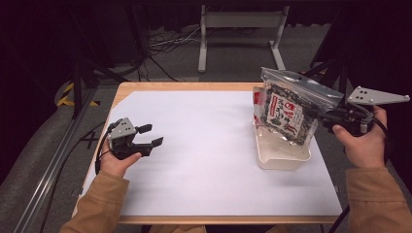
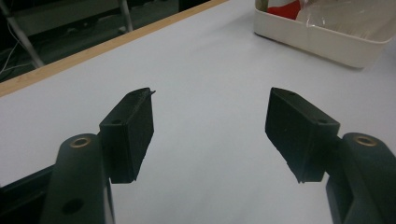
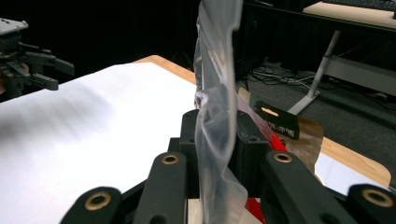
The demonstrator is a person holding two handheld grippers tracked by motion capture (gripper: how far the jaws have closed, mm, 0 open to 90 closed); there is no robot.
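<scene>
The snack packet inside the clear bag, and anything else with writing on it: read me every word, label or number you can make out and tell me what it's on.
Snack packet in the clear zip bag held by the right gripper: large characters on a white and red label, too blurred to read.
Dark header card in the right gripper view: a line of small pale print, too small to read.
White tray, paper sheet, left gripper: no text.

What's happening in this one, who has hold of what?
A person at a table holds a gripper in each hand. The right gripper is shut on a clear zip bag with a printed snack packet inside, holding it up over a white tray near the table's right side. The left gripper is open and holds nothing, low over the white sheet on the left.
</scene>
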